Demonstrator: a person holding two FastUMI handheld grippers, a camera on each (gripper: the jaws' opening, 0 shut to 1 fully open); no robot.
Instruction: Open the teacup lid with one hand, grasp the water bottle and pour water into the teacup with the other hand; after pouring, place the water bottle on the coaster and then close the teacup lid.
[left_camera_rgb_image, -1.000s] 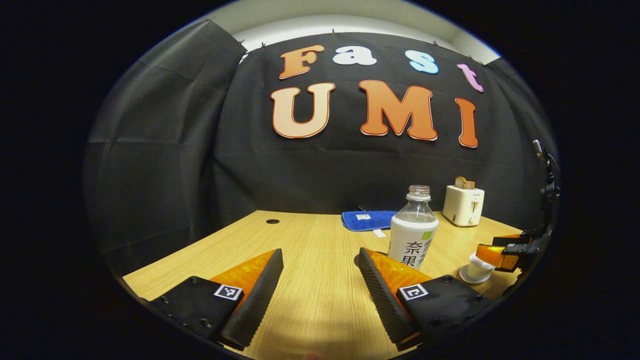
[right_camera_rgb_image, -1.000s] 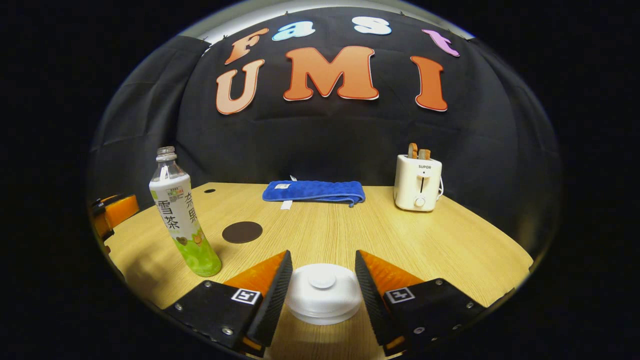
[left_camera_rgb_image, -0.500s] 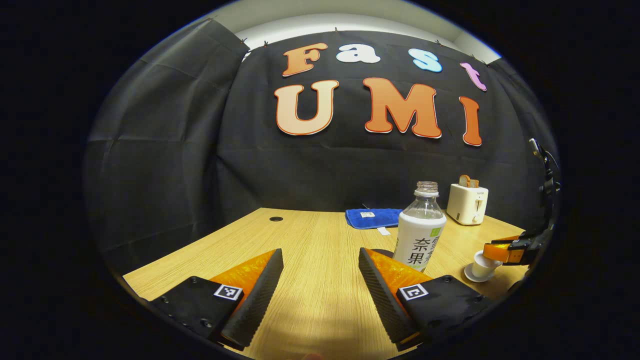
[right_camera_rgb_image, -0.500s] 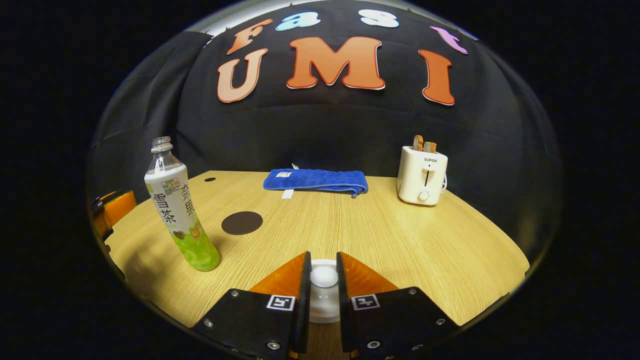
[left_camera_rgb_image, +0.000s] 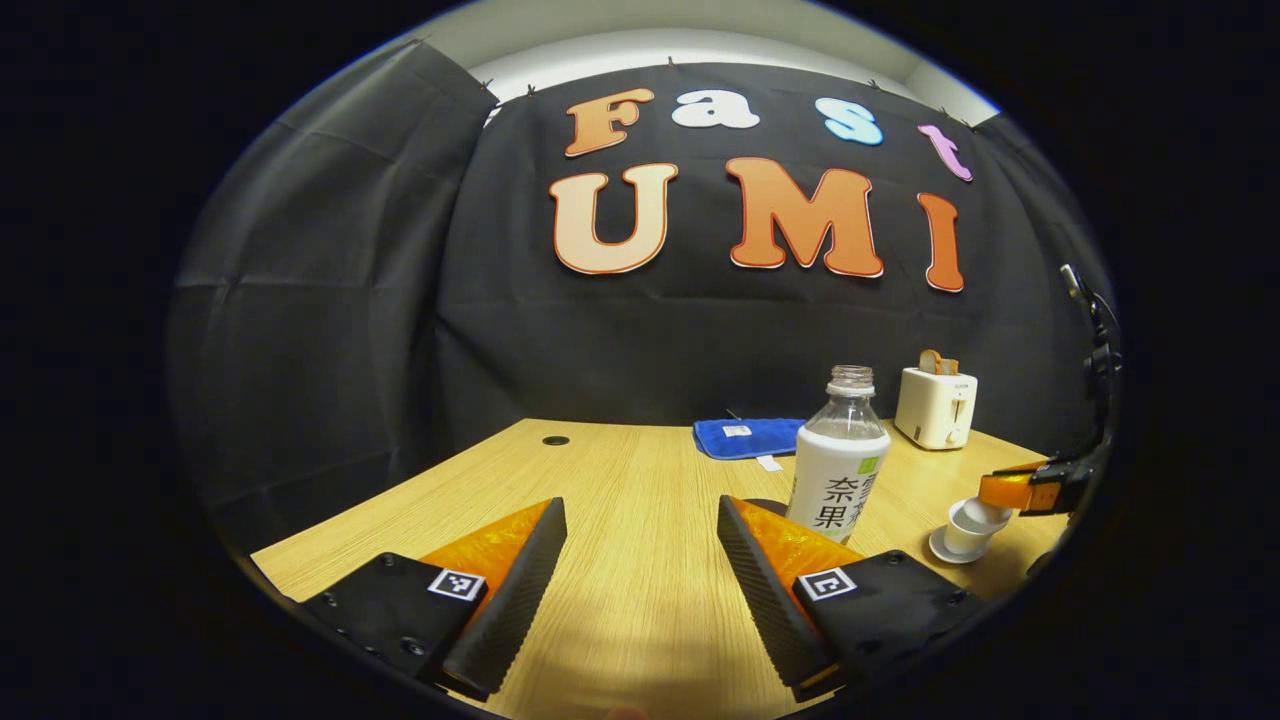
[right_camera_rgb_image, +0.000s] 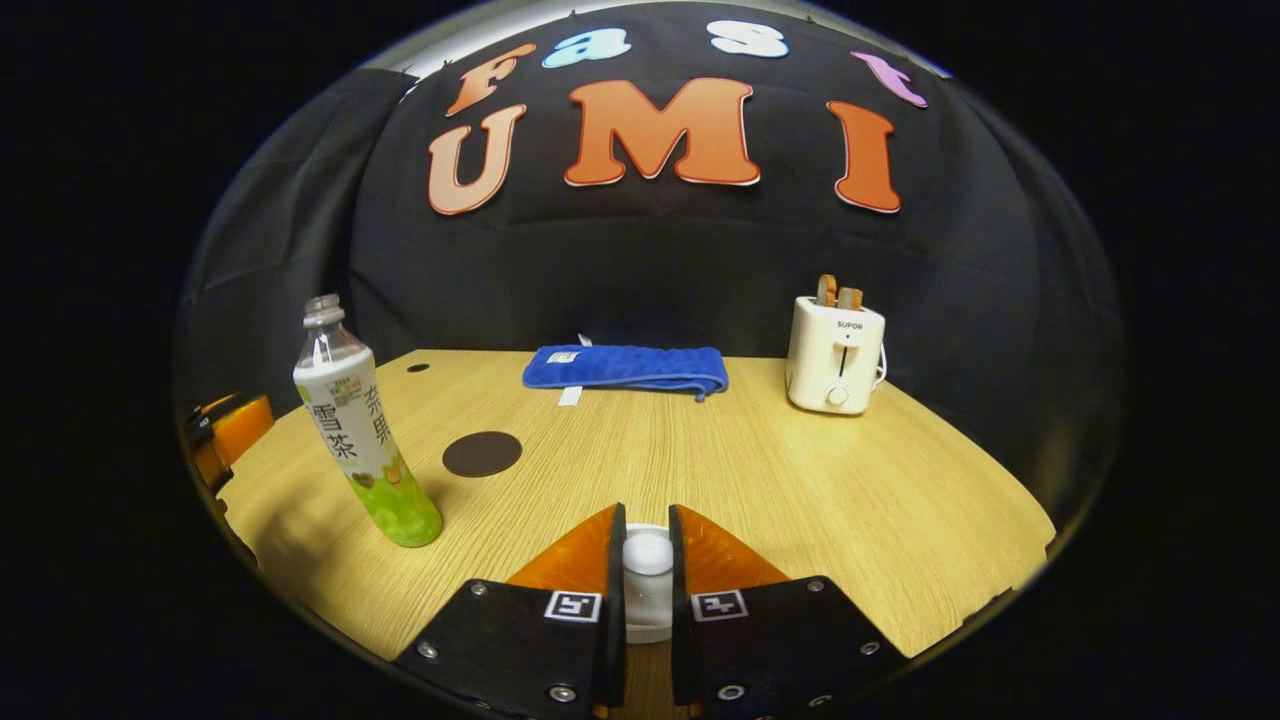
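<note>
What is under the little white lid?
The white teacup lid, pinched at its knob by the right gripper, covers a white teacup on its saucer. The cup's inside is hidden.

1. Table (right_camera_rgb_image: 800, 500): light wood-grain top with a small dark hole (right_camera_rgb_image: 418, 368) near its far left corner.
2. Bottle (right_camera_rgb_image: 360, 430): upright and uncapped, at the left.
3. Coaster (right_camera_rgb_image: 482, 453): dark round disc, flat, just right of the bottle and apart from it.
4. Towel (right_camera_rgb_image: 625, 367): blue, folded, along the far edge.
5. Toaster (right_camera_rgb_image: 834, 355): white, far right, two slices in its slots.
6. Saucer (left_camera_rgb_image: 950, 550): white, carrying the teacup (left_camera_rgb_image: 968, 530), at the near edge.
</note>
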